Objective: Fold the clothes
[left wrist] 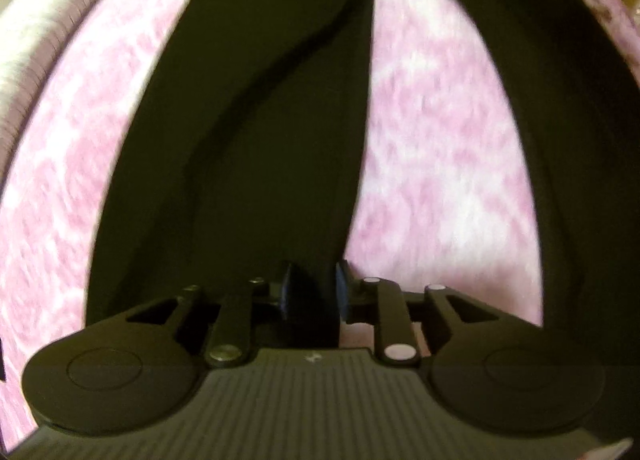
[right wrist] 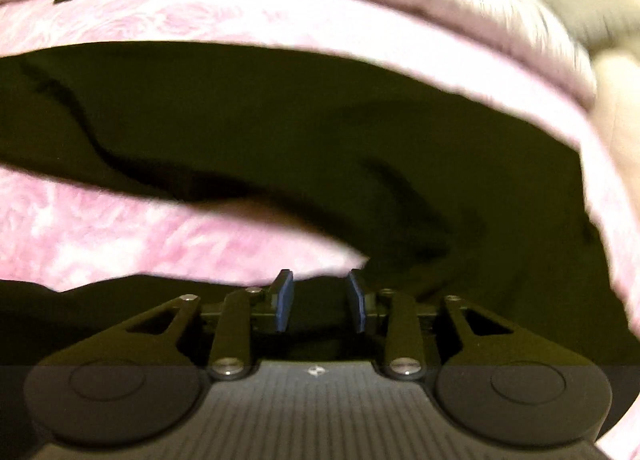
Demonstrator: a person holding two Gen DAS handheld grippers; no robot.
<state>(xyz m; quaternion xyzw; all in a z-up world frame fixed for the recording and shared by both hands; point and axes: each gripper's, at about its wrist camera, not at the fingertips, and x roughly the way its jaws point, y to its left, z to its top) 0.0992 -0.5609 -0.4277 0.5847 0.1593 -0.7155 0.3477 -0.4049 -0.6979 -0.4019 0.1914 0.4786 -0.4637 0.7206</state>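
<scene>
Pink mottled bedding (left wrist: 440,140) lies under dark trousers (left wrist: 260,140). Left tongs (left wrist: 313,292), parted, straddle one trouser leg; right tongs (right wrist: 320,300), parted and empty, hover above cloth.

My left hand-held gripper (left wrist: 312,288) points steeply down, its blue pads (left wrist: 287,292) standing a narrow way apart. My right hand-held gripper (right wrist: 320,300) also tilts downward, its pads (right wrist: 284,300) set somewhat wider, with a clear gap between them.
</scene>
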